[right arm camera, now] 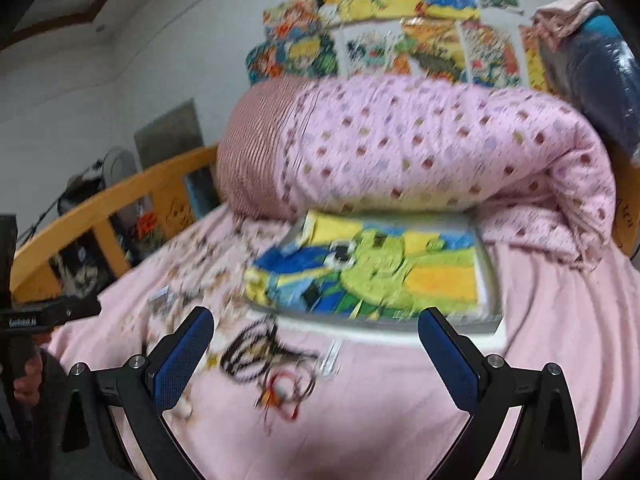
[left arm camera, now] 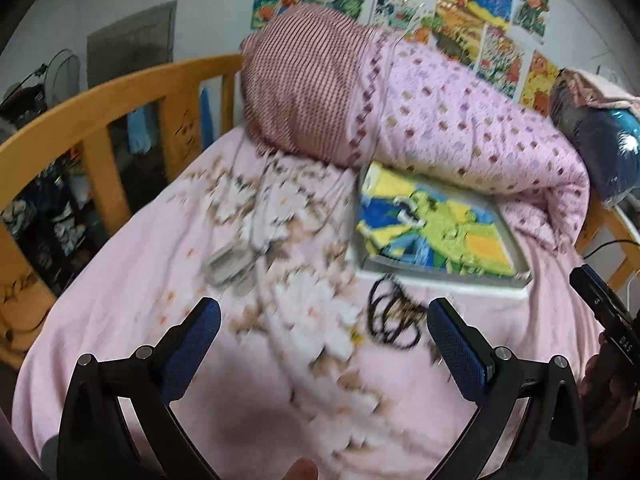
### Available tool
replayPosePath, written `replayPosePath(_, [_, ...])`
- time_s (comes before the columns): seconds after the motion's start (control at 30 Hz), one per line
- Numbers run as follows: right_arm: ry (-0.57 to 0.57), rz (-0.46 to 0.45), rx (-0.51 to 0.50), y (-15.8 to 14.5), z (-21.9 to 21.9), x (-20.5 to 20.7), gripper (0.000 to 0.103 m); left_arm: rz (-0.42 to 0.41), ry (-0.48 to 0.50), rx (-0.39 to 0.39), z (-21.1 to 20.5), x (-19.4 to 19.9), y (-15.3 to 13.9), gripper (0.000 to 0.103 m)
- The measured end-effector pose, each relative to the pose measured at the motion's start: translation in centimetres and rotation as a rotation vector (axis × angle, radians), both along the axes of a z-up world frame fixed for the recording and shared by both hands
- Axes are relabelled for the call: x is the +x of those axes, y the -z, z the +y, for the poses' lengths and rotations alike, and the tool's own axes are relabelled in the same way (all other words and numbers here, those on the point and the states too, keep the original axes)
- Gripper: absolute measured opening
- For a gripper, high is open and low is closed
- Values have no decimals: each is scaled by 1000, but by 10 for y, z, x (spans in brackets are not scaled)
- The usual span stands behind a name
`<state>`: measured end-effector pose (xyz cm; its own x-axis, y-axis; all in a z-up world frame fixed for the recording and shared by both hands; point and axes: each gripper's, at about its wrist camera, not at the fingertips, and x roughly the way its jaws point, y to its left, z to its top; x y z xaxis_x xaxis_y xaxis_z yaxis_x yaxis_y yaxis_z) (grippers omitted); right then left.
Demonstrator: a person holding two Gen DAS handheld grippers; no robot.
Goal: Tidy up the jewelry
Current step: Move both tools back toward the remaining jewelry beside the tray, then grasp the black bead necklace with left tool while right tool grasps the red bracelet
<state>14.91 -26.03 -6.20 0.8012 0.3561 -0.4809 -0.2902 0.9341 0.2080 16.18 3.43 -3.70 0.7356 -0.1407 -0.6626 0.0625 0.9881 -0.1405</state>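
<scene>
both the left gripper point(left arm camera: 324, 318) and the right gripper point(right arm camera: 316, 328) are spread wide and empty. the black bead strands point(right arm camera: 248, 354) and red-and-silver rings point(right arm camera: 286, 394) lie near, before the colourful tray point(right arm camera: 486, 280): probably light, limp, tangle-prone; pinch one loop's edge.

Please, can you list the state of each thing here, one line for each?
Left gripper: open, nothing between the fingers.
Right gripper: open, empty.
Black beaded strands: loose, tangled, on the pink bedsheet.
Red and silver rings: loose heap on sheet.
Dotted pink quilt: rolled up.
Colourful flat tray: lying partly under quilt.
</scene>
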Motion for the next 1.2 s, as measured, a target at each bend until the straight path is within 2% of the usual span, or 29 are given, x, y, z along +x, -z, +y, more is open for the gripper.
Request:
replayPosePath(0.13, [-65, 93, -23, 16, 16, -1, 103, 77, -27, 2, 7, -3, 12, 101])
replayPosePath(0.23, [-114, 160, -43, 29, 26, 2, 103, 126, -37, -28, 12, 1, 19, 101])
replayPosePath(0.37, [-136, 237, -71, 43, 34, 8, 103, 201, -33, -31, 12, 10, 30, 101])
replayPosePath(0.67, [-157, 413, -50, 72, 34, 29, 102, 347, 81, -119, 0, 39, 58, 101])
replayPosePath(0.73, [-171, 435, -38, 76, 35, 32, 88, 380, 97, -130, -4, 48, 64, 101])
replayPosePath(0.83, [-197, 477, -18, 83, 38, 37, 74, 406, 124, -144, -10, 60, 71, 101])
replayPosePath(0.97, [-212, 523, 11, 93, 41, 46, 62, 428, 163, -161, -18, 75, 79, 100])
replayPosePath(1.03, [-208, 535, 11, 98, 43, 51, 47, 441, 179, -170, -22, 82, 83, 99])
replayPosePath(1.13, [-201, 562, 4, 106, 45, 58, 39, 453, 219, -175, -30, 90, 88, 86])
replayPosePath(1.2, [-197, 572, 2, 110, 45, 60, 39, 455, 245, -172, -36, 94, 90, 70])
